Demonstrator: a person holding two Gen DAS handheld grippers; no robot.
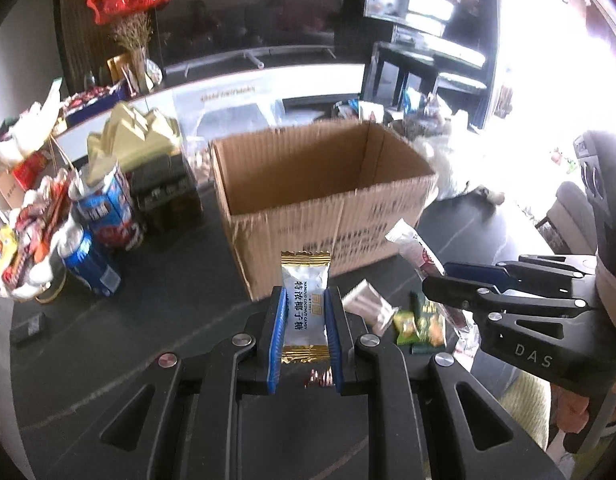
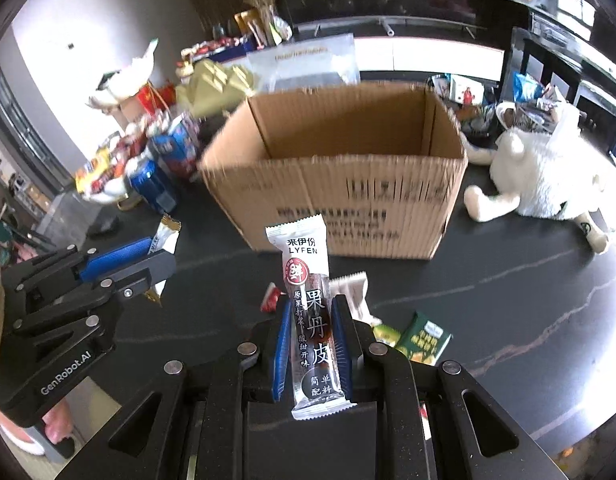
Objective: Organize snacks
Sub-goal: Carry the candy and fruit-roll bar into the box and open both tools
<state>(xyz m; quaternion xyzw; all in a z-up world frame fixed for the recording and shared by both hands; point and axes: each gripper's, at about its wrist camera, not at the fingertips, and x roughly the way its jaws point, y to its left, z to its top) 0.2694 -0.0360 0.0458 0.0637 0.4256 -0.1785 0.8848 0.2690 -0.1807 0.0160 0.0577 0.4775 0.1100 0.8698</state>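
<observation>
My left gripper [image 1: 305,300] is shut on a white and gold coconut candy [image 1: 305,304], held upright in front of an open, empty cardboard box [image 1: 327,204]. My right gripper [image 2: 311,312] is shut on a long clear fruit-leather bar [image 2: 312,312], upright before the same box [image 2: 339,184]. In the left wrist view the right gripper [image 1: 439,276] shows at the right with the bar [image 1: 411,246]. In the right wrist view the left gripper [image 2: 160,258] shows at the left with the candy [image 2: 166,236]. Loose snacks lie on the dark table: a beige packet [image 1: 367,306], green packets [image 2: 421,338], a red candy [image 2: 271,298].
Blue drink cans [image 1: 102,216] and a heap of snack packets [image 1: 24,248] stand left of the box. A dark basket with yellow paper [image 1: 148,168] sits behind them. A white plush toy [image 2: 539,176] lies right of the box. A small black object [image 1: 28,326] lies at the table's left.
</observation>
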